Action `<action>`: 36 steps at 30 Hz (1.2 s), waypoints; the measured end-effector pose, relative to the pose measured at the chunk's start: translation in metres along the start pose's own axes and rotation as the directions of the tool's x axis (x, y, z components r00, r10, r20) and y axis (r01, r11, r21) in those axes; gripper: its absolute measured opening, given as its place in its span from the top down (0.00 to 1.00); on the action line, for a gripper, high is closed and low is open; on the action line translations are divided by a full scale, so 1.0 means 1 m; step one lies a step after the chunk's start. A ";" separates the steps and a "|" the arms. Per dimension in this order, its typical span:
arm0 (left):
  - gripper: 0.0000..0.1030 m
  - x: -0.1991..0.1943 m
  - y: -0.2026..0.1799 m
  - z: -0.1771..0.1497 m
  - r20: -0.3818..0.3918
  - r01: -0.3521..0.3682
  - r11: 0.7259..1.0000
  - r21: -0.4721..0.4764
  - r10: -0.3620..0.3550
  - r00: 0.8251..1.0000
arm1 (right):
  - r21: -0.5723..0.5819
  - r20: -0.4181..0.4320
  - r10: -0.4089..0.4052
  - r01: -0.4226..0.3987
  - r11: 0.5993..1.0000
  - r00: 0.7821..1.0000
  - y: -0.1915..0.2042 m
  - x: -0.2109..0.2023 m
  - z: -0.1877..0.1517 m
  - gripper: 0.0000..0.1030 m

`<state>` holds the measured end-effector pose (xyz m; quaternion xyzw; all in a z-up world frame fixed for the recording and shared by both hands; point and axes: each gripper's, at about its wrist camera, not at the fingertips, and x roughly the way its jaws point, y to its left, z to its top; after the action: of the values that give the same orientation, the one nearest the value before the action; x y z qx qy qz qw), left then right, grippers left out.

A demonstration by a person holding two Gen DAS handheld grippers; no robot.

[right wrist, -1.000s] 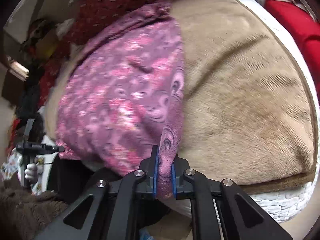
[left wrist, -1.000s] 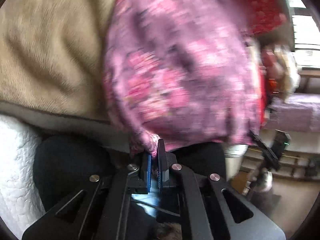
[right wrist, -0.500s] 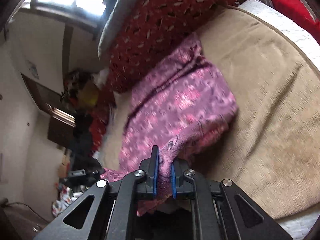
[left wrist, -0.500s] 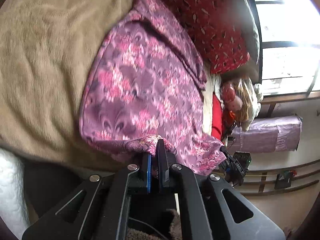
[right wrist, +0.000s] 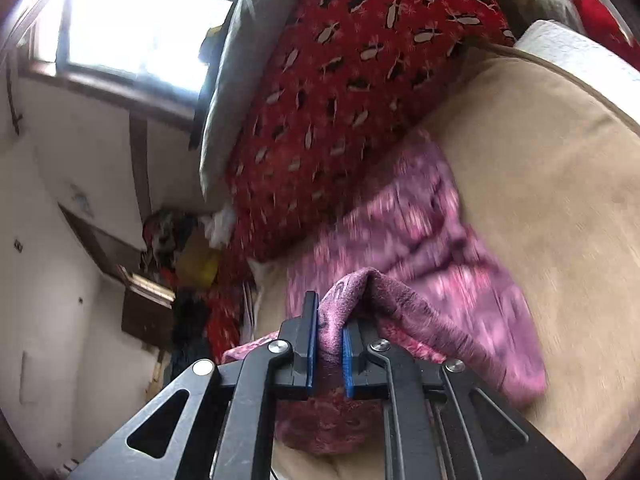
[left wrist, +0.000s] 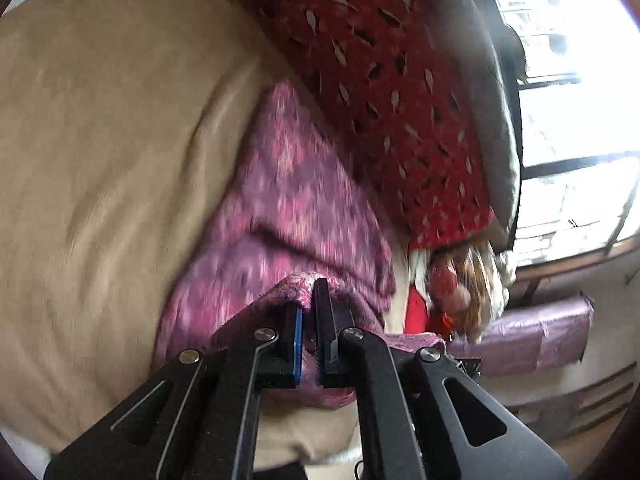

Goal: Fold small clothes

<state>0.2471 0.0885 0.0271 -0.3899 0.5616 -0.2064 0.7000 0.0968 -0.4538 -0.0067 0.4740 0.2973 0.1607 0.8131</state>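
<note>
A pink and purple flowered garment (left wrist: 288, 200) lies on a beige blanket (left wrist: 112, 160), its far end against a red patterned pillow (left wrist: 384, 92). My left gripper (left wrist: 308, 300) is shut on one near edge of the garment, which bunches over its fingers. In the right wrist view the same garment (right wrist: 432, 248) is doubled over on itself, and my right gripper (right wrist: 331, 312) is shut on another near edge, held above the blanket (right wrist: 540, 160). The cloth is blurred by motion.
The red pillow (right wrist: 344, 92) leans on a grey cushion (right wrist: 224, 92) under a bright window (left wrist: 576, 92). A pile of clothes and a doll (left wrist: 460, 288) sits beside the bed. A white quilt edge (right wrist: 568, 44) borders the blanket.
Both grippers have carried the garment's near edge forward toward the red pillow, so the cloth now doubles over itself. Both stay shut on it.
</note>
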 end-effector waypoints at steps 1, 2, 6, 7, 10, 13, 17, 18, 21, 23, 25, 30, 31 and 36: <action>0.97 0.006 -0.002 0.012 0.006 0.000 1.000 -0.005 0.000 1.000 | 0.006 0.010 -0.005 0.005 1.000 1.000 -0.003 0.007 0.007 0.91; 0.97 0.012 -0.004 0.024 0.014 -0.003 1.000 -0.014 0.003 1.000 | 0.017 0.020 -0.007 0.006 1.000 1.000 -0.006 0.016 0.015 0.91; 0.97 0.043 -0.011 0.074 0.031 -0.011 0.999 -0.043 0.012 0.999 | 0.067 0.058 -0.029 0.025 0.997 0.998 -0.022 0.055 0.051 0.91; 0.97 0.050 -0.013 0.084 0.035 -0.019 0.999 -0.044 0.021 0.999 | 0.078 0.065 -0.036 0.031 0.996 0.997 -0.026 0.067 0.060 0.91; 0.97 0.074 -0.015 0.114 0.033 -0.052 0.997 -0.054 0.054 0.998 | 0.107 0.072 -0.066 0.058 0.993 0.995 -0.039 0.094 0.081 0.91; 0.97 0.100 -0.010 0.136 0.007 -0.099 0.992 -0.074 0.100 0.995 | 0.156 0.053 -0.110 0.100 0.983 0.993 -0.058 0.122 0.095 0.91; 0.97 0.127 0.000 0.158 -0.026 -0.135 0.985 -0.108 0.133 0.991 | 0.184 0.026 -0.165 0.157 0.970 0.986 -0.077 0.149 0.110 0.91; 0.97 0.131 0.002 0.161 -0.032 -0.139 0.983 -0.118 0.136 0.990 | 0.189 0.031 -0.167 0.158 0.969 0.986 -0.079 0.152 0.113 0.90; 0.97 0.135 0.004 0.166 -0.064 -0.129 0.980 -0.152 0.120 0.991 | 0.231 0.036 -0.172 0.159 0.960 0.984 -0.088 0.159 0.122 0.87; 0.97 0.127 0.004 0.166 -0.082 -0.098 0.981 -0.169 0.085 0.993 | 0.274 0.022 -0.159 0.147 0.951 0.987 -0.092 0.160 0.125 0.85; 0.94 0.115 0.005 0.166 -0.074 -0.016 0.982 -0.188 0.002 0.997 | 0.286 0.049 -0.107 0.088 0.954 0.993 -0.089 0.150 0.128 0.81; 0.67 0.080 0.005 0.163 -0.006 -0.013 0.987 -0.158 0.013 1.000 | 0.278 0.184 -0.087 0.033 0.960 0.979 -0.084 0.111 0.128 0.50; 0.62 0.073 0.007 0.163 0.015 -0.008 0.987 -0.162 0.011 1.000 | 0.264 0.190 -0.095 0.042 0.963 0.977 -0.082 0.107 0.127 0.50; 0.53 0.076 0.012 0.157 -0.024 -0.106 0.989 -0.099 0.104 0.994 | 0.109 0.100 -0.280 0.269 0.957 0.955 -0.065 0.108 0.125 0.49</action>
<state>0.4161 0.0896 -0.0197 -0.3926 0.5976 -0.1446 0.6840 0.2586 -0.5121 -0.0518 0.4741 0.3206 0.0044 0.8200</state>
